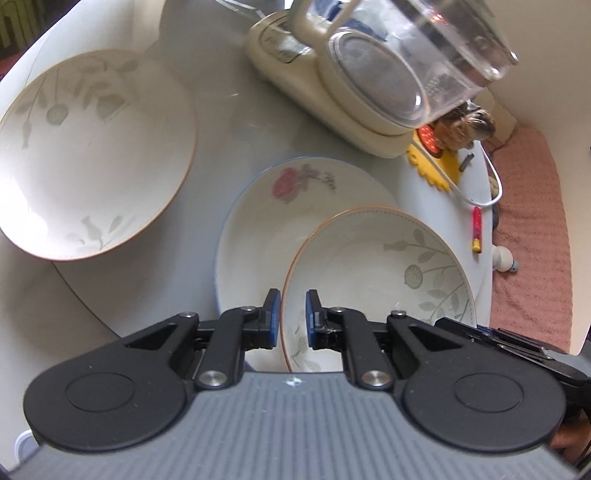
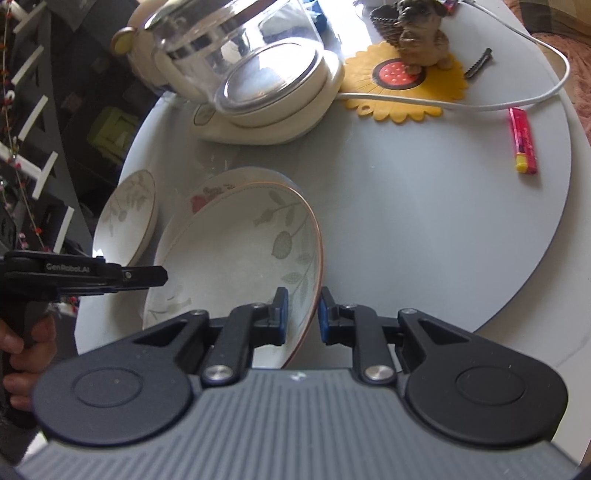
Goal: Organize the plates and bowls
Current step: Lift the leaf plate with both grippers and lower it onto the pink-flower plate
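A leaf-patterned bowl (image 1: 376, 280) with an orange rim rests tilted on a rose-patterned plate (image 1: 295, 206) on the grey round table (image 1: 236, 136). My left gripper (image 1: 293, 317) straddles the bowl's left rim with a small gap at the pads. My right gripper (image 2: 303, 314) straddles the same bowl's (image 2: 236, 258) right rim, pads slightly apart from it. A second leaf-patterned bowl (image 1: 88, 155) sits to the left; it also shows in the right wrist view (image 2: 125, 221). The rose plate (image 2: 207, 192) peeks out behind the bowl.
A glass kettle on a cream base (image 2: 258, 74) stands at the back. A yellow sunflower mat (image 2: 402, 85) with a figurine (image 2: 421, 33), a white cable (image 2: 517, 99), a red lighter (image 2: 522, 140) and a dark clip (image 2: 478, 62) lie at the right.
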Demonstrator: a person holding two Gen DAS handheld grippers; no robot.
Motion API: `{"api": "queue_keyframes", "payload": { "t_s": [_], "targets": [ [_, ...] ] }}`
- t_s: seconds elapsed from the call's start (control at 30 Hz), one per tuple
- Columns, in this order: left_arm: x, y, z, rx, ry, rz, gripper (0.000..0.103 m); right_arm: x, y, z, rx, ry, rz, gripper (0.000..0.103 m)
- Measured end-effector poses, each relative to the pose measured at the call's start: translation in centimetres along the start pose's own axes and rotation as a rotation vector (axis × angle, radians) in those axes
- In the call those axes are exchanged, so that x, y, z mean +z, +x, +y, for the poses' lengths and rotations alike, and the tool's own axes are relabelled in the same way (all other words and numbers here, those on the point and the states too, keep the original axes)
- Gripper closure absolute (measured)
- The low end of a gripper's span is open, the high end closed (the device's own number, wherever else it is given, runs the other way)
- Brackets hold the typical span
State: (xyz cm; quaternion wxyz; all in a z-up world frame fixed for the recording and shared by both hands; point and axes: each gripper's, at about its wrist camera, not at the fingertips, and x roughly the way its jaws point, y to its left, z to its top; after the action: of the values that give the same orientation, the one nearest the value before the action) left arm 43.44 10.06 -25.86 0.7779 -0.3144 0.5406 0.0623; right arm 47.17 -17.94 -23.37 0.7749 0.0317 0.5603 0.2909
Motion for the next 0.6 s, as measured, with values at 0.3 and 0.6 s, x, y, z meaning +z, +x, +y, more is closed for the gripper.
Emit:
{"api": "queue_keyframes", "payload": {
  "t_s": [0.3, 0.6],
  "targets": [
    [-0.4, -0.1, 1.6, 0.009, -0.065, -0.061, 0.088, 1.2, 2.1, 1.7, -0.048, -0.116, 0.026, 0.083],
    [-0.6, 0.1, 1.3, 0.063, -0.041, -0.089, 0.088, 1.8, 3.2, 2.1, -0.069, -0.103, 0.001, 0.083]
  ]
}}
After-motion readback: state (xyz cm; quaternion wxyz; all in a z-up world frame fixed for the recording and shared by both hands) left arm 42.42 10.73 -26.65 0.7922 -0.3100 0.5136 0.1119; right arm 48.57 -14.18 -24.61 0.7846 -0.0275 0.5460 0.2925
